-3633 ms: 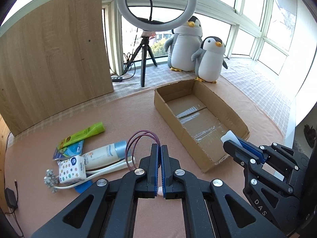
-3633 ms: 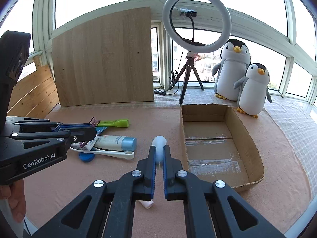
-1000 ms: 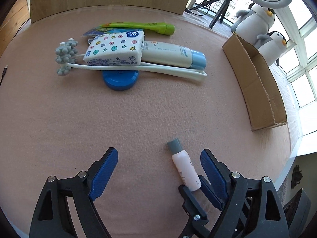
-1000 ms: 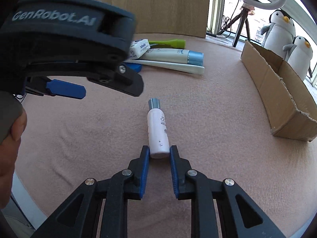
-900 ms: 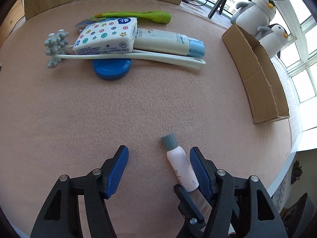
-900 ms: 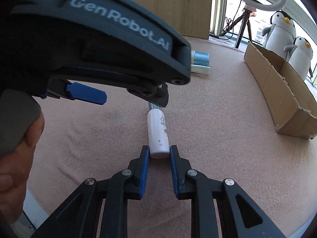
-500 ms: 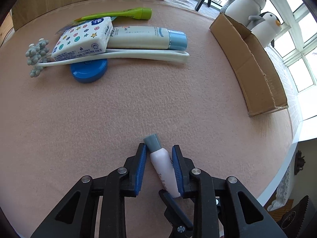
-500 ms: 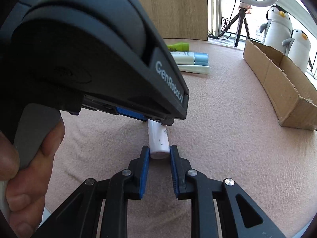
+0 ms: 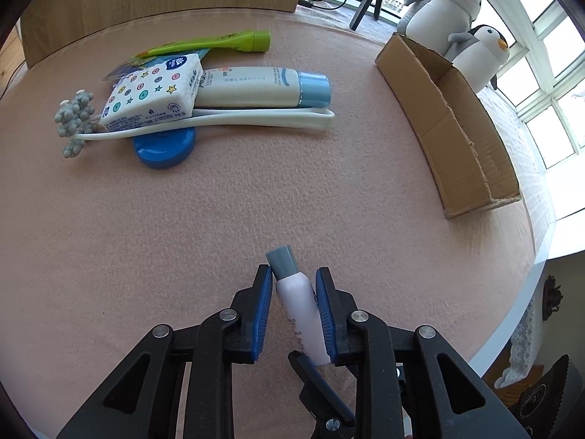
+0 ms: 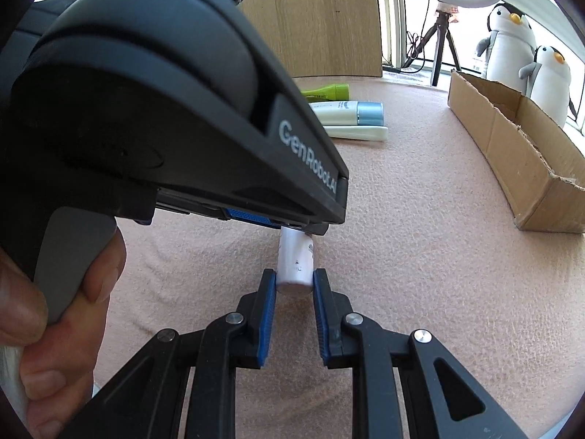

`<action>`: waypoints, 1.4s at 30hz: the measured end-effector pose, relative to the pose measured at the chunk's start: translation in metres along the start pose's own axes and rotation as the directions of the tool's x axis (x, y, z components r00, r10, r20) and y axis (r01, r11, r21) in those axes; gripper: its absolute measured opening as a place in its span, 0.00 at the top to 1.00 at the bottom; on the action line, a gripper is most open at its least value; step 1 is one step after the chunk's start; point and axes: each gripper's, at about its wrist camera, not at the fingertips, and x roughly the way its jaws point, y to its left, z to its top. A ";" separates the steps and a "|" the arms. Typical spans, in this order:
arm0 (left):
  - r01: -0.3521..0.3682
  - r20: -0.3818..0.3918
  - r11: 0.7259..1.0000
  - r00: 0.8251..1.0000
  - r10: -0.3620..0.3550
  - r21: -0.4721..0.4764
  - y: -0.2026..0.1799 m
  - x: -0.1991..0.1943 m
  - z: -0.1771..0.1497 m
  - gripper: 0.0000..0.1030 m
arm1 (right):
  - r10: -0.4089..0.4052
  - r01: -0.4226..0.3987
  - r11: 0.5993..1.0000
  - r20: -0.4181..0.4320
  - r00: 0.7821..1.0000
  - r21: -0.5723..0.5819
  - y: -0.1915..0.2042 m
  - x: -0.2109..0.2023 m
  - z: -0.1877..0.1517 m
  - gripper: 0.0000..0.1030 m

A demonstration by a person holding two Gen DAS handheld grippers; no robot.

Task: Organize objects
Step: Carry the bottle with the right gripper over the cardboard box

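Since a second ago our left gripper (image 9: 294, 285) has closed from wide open onto the small white bottle with a grey cap (image 9: 298, 298), pads clamping its neck end; our right gripper (image 10: 294, 287) stays clenched on its base; bottle lies low over the pink felt table (image 9: 256, 201), well apart from the brown cardboard box (image 9: 457, 124).
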 end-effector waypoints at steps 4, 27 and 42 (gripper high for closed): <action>0.006 0.033 1.000 0.999 -0.007 0.014 -0.006 -0.020 0.012 0.74 | -0.004 0.004 1.000 0.030 1.000 -0.001 -0.001 -0.012 0.009 0.83; 0.009 0.196 0.998 0.980 -0.021 0.063 -0.009 -0.108 0.034 0.74 | -0.021 0.031 0.998 0.182 0.983 -0.051 0.012 -0.061 0.054 0.83; -0.005 0.203 0.996 0.979 -0.013 0.088 -0.020 -0.104 0.045 0.74 | -0.023 0.033 0.998 0.197 0.980 -0.049 0.005 -0.057 0.069 0.83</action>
